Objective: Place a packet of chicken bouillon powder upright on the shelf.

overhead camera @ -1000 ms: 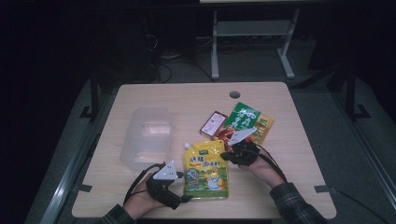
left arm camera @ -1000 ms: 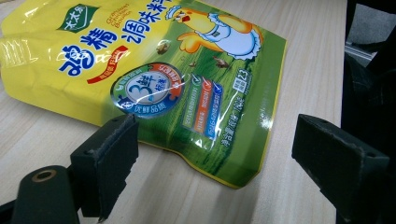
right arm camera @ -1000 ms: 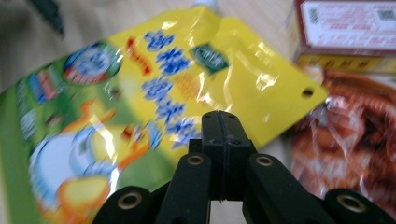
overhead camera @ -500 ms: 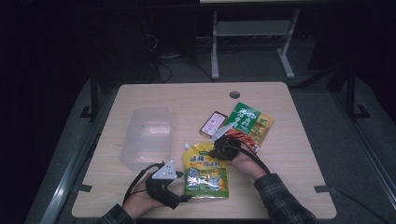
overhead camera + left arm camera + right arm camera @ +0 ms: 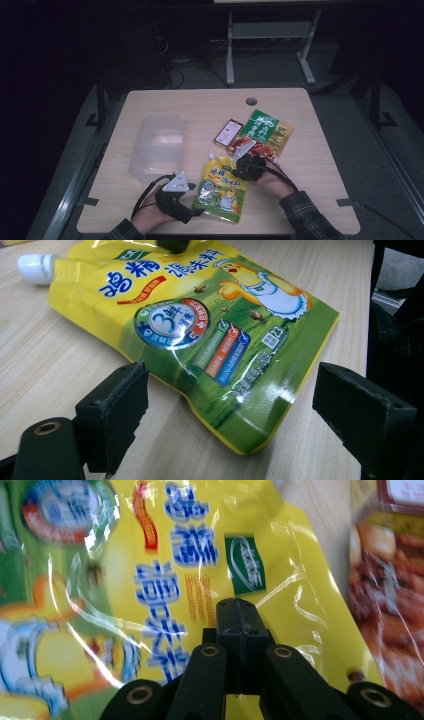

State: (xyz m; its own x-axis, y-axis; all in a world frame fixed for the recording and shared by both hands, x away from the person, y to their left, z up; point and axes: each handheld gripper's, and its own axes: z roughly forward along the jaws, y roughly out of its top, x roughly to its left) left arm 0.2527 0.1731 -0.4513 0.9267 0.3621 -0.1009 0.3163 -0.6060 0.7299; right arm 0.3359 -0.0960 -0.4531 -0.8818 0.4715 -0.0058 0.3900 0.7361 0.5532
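Observation:
A yellow and green spout pouch (image 5: 221, 189) with a white cap (image 5: 35, 267) lies flat near the table's front edge. My left gripper (image 5: 191, 209) rests at its lower left corner. In the left gripper view this gripper (image 5: 242, 412) stands wide open, with the pouch's (image 5: 200, 325) bottom corner between the jaws and the pads apart from it. My right gripper (image 5: 239, 171) is over the pouch's upper right part. Its jaws (image 5: 239, 612) are shut together with nothing between them, tips down on the yellow film (image 5: 150, 580); its black tip (image 5: 172, 245) also shows in the left gripper view.
A clear plastic container (image 5: 157, 145) stands left of the pouch. A green and orange snack bag (image 5: 264, 131) and a small red box (image 5: 228, 132) lie behind the right gripper. The table (image 5: 310, 165) has a cable hole (image 5: 251, 101) at the back.
My right gripper has moved left, off the snack bag and onto the upper part of the yellow pouch. The left gripper has stayed in place.

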